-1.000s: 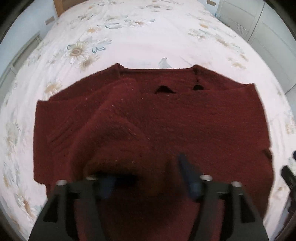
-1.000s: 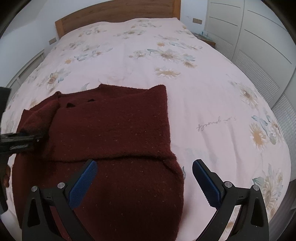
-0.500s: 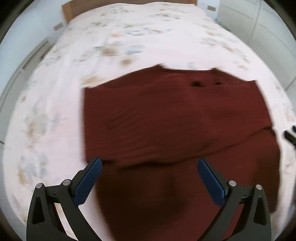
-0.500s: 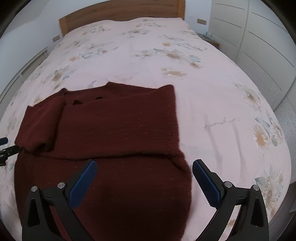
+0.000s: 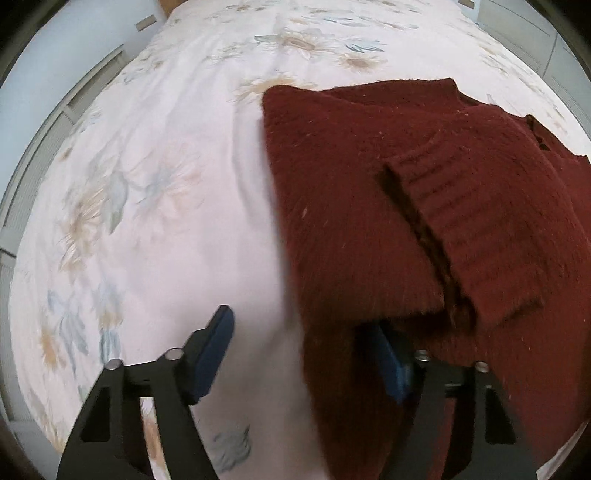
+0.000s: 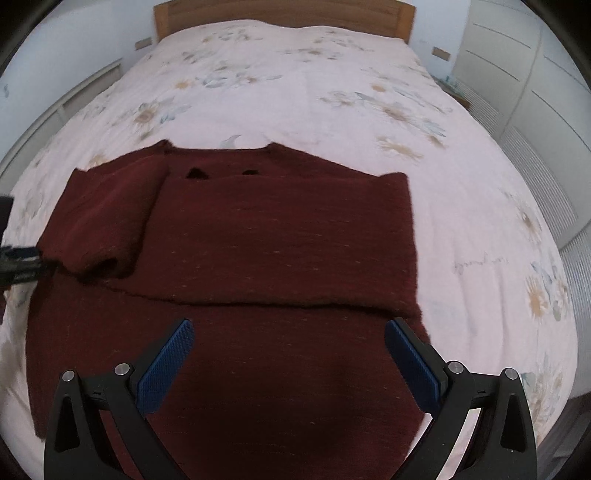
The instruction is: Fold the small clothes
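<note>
- Sweater (image 6: 280, 240) lies flat on the bed (image 6: 295, 92), dark red knit, with both of your grippers at its near end.
- Your right gripper (image 6: 288, 362) hangs over the sweater's lower body; its blue pads (image 6: 166, 365) stand wide apart with nothing pinched between them, only knit lying underneath.
- Your left gripper (image 5: 306, 354) sits at the sweater's left edge. Its jaws are closing, and the edge of the knit lies between them.
- The left pad (image 5: 210, 354) is over bare sheet, clear of the cloth. The right pad (image 5: 391, 365) is tucked under a fold of knit, so you cannot tell whether it presses yet; the pads do not look clamped on the cloth.
- Just beyond the left gripper, a sleeve (image 5: 480, 221) is folded in across the body, its ribbed cuff (image 5: 424, 173) lying on top.
- In the right wrist view, the same sleeve (image 6: 103, 221) lies over the left side of the chest, and a horizontal fold line crosses the body just past the right gripper's pads.
- Farther on, the neckline (image 6: 221, 151) points toward the headboard (image 6: 280, 14), and two small dark gaps show just below it.
- Beyond the sweater, the floral bedding is bare up to the wooden headboard, with white wardrobe doors (image 6: 517, 74) at the right.
</note>
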Demonstrator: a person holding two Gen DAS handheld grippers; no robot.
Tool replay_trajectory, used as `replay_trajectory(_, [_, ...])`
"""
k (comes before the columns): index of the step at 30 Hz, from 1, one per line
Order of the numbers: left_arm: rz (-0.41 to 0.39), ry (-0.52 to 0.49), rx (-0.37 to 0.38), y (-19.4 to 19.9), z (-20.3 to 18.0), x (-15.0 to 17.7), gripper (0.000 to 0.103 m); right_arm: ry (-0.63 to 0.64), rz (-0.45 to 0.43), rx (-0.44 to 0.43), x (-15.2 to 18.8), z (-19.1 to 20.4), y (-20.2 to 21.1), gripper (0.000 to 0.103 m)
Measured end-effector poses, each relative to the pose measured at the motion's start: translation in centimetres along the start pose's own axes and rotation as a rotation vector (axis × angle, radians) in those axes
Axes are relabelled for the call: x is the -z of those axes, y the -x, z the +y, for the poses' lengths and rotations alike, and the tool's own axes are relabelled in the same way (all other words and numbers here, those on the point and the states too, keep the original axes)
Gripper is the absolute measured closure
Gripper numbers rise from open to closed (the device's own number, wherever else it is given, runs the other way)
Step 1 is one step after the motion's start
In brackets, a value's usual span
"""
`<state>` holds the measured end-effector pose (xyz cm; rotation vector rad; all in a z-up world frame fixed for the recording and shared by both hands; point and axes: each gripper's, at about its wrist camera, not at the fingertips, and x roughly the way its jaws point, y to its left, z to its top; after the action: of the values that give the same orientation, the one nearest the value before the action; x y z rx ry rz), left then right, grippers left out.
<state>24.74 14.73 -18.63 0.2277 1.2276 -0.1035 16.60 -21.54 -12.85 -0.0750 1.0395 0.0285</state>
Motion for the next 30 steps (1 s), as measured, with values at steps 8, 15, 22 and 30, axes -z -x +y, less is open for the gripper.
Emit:
replay_trajectory(8, [-0.007,-0.060,0.065,-0.6,-1.8,-1.8,0.088,0.129,-0.020,-0.053,-3.2,5.8,-0.4,0.000])
replay_trajectory(15, [0.005,-0.024,0.119,-0.6,-0.6,-1.9,0.089,0.288,-0.016,-0.146,-7.5,14.1,-2.1,0.000])
replay_trajectory(22, [0.007,-0.033,0.101,-0.8,0.0,-1.6,0.089,0.346,0.086,-0.240,-9.3,20.5,-6.7,0.000])
replay_trajectory(30, [0.020,-0.028,0.106,-0.8,-1.0,-1.9,0.089,0.319,0.169,-0.221,-9.0,21.5,-10.1,0.039])
